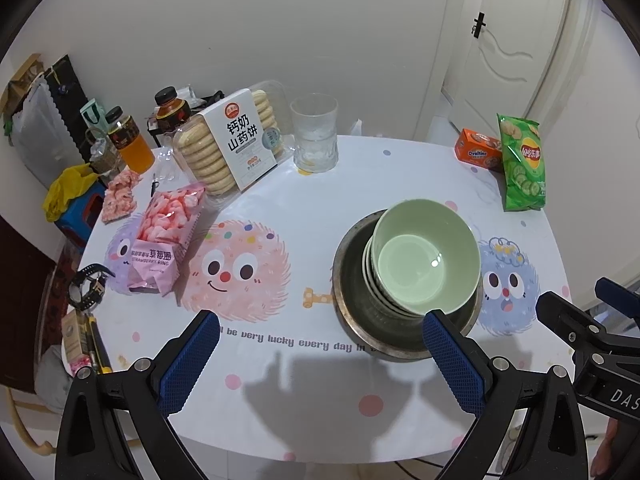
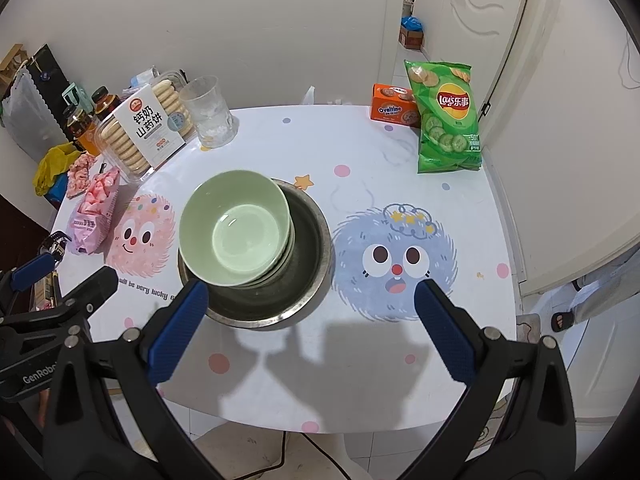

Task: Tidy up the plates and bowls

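- Hovering above the near edge of the table (image 1: pixel 304 200), the left claw (image 1: pixel 320 356) has its blue-padded fingers spread wide and grips nothing.
- Right claw (image 2: pixel 310 322) likewise stands wide apart and empty, just beside the left one over the same edge.
- Stack of green bowls (image 2: pixel 236 228) leans inside a steel basin (image 2: pixel 312 264); it sits just ahead of the left claw's right finger and ahead of the right claw's left finger.
- Tabletop is a white round cover printed with fuzzy cartoon monsters, pastel dots and a line of text, with both claws' shadows falling on it.
- Farther ahead and left of the claws: a biscuit tray (image 1: pixel 236 140), a clear glass (image 1: pixel 315 132), juice bottles (image 1: pixel 130 140) and a pink strawberry-ring bag (image 1: pixel 164 236).
- Ahead and right: a green Lay's chip bag (image 2: pixel 446 116) leaning by an orange Ovaltine box (image 2: pixel 394 106).
- Beyond the table stand a plain pale wall and a white door (image 1: pixel 504 44) with a dark handle.
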Tool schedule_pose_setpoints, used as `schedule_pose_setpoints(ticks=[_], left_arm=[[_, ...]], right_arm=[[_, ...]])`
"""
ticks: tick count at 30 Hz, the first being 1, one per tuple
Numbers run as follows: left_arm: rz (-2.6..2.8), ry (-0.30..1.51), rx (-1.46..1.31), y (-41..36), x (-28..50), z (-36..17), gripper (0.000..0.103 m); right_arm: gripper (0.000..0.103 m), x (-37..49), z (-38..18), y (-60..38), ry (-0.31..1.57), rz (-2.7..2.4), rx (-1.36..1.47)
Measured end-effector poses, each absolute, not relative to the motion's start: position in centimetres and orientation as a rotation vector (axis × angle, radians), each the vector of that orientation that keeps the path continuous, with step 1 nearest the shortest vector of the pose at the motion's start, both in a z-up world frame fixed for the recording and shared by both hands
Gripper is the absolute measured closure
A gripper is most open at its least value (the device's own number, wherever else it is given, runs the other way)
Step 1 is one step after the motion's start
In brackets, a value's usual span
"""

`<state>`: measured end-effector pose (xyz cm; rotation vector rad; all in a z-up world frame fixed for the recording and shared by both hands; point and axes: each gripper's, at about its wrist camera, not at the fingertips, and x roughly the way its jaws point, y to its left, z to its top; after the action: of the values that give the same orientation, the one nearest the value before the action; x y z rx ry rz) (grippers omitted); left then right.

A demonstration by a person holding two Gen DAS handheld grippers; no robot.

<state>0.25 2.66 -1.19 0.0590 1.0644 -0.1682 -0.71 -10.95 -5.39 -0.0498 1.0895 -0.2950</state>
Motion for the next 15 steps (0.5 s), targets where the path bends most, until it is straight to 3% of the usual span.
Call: schedule_pose_setpoints(ticks=[15], left_arm=[[-0.182,1.077,0.064,2.56,0.79,-1.67,0.0]], right_arm=[[0.0,-0.43,-5.52,-11.27,1.096,-0.304,-0.046]])
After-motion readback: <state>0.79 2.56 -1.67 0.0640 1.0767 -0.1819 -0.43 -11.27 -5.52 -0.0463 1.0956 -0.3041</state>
